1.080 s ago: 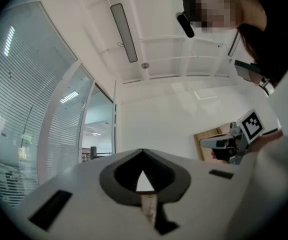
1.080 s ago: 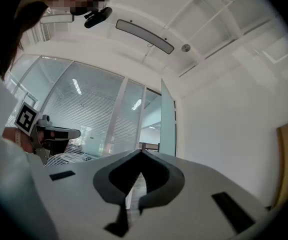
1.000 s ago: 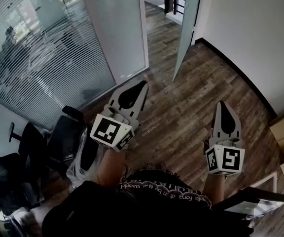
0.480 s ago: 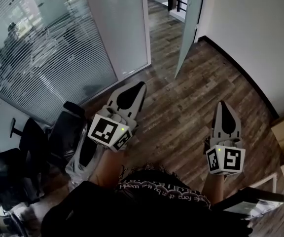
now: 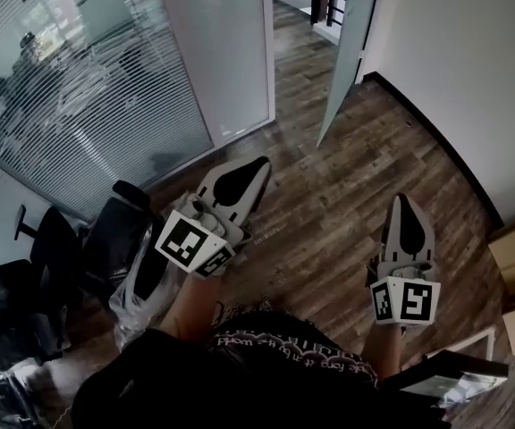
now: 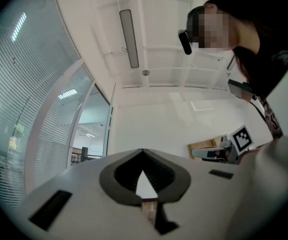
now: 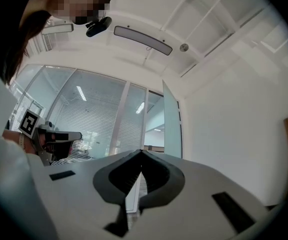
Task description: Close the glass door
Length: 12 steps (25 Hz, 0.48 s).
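Glass door (image 5: pixel 347 52) stands swung open at the far edge of the floor (image 5: pixel 329 195), by the white wall (image 5: pixel 454 61). We hold left gripper (image 5: pixel 259 164) and right gripper (image 5: pixel 403 200) well short of it, jaws together and empty; closing not yet begun, we judge.

Head view dim and vignetted; wood floor (image 5: pixel 347 195) dark, reflections streak the glass partition (image 5: pixel 79 88). Both gripper views bright, evenly lit, strongly fisheye-curved at edges; foreground out of focus.
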### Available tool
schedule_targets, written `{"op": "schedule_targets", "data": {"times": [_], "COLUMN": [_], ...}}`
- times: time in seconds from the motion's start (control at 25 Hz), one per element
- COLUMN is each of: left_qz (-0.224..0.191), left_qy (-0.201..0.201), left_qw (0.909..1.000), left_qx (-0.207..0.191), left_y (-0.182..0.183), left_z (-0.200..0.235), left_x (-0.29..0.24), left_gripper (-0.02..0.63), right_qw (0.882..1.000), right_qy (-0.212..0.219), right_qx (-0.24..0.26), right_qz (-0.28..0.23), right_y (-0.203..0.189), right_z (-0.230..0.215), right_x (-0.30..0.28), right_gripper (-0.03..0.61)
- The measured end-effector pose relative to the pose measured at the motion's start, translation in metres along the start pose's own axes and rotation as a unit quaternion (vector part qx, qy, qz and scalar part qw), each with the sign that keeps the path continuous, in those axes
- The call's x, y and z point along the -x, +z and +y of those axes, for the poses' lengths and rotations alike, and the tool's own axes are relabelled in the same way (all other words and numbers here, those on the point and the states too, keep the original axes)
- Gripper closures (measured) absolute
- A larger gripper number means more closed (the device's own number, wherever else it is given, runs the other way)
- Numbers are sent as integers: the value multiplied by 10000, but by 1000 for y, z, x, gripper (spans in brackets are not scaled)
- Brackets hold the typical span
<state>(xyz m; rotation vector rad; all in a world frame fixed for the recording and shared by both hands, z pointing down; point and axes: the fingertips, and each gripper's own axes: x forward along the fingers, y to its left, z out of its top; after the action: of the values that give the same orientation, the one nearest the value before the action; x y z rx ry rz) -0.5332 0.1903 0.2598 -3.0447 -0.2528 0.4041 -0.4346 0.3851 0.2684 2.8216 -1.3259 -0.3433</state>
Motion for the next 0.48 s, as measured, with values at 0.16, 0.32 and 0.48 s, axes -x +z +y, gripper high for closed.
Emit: {"op": "schedule_targets", "data": {"times": [0.16, 0.32, 0.48], "left_qz": [169, 265, 238], "left_qy": [69, -8, 90], "left_qw": [9996, 9988, 9996], "left_qx": [-230, -402, -121], "left_y": [-4, -7, -15], "left_z": [-6, -21, -16], "left_x": [-10, -22, -26], "left_gripper": [612, 612, 612], "right_qw": [9997, 9993, 9991], "right_qy": [109, 280, 321], "right_qx": [-168, -211, -219], "right_qz": [123, 128, 166], "right_y": [-5, -11, -19], "right_z": [-9, -8, -15], "right_x": [-2, -5, -9], "right_gripper": [575, 575, 575]}}
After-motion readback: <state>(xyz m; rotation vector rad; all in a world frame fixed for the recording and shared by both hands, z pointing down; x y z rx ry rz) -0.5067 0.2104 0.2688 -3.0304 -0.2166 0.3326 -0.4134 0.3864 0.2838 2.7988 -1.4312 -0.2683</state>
